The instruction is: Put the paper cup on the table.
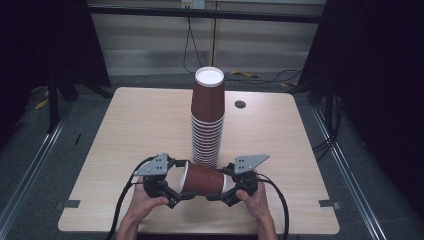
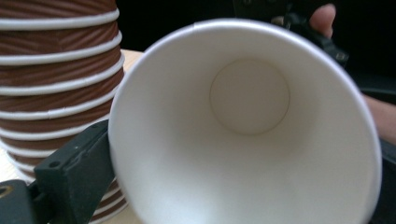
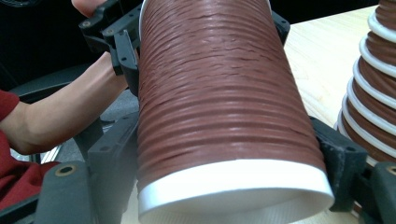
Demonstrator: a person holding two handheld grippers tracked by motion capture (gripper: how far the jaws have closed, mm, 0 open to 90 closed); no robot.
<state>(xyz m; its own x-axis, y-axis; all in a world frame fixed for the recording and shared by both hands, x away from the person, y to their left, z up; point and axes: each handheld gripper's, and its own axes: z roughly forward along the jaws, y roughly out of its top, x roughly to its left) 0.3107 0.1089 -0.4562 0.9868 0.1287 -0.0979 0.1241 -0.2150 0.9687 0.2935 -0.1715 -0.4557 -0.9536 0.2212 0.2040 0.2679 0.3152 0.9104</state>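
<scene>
While right gripper point(image 1: 226, 192) clamps brown cup point(image 1: 202, 179), left gripper point(image 1: 176, 192) spread round rim; pale wood table point(image 1: 145, 125), dark room.

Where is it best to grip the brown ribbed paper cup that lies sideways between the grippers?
Probably at its white rim, coming from the left with the jaws astride it: the brown ribbed paper cup opens leftward, and the right gripper clamps its narrow base.
</scene>
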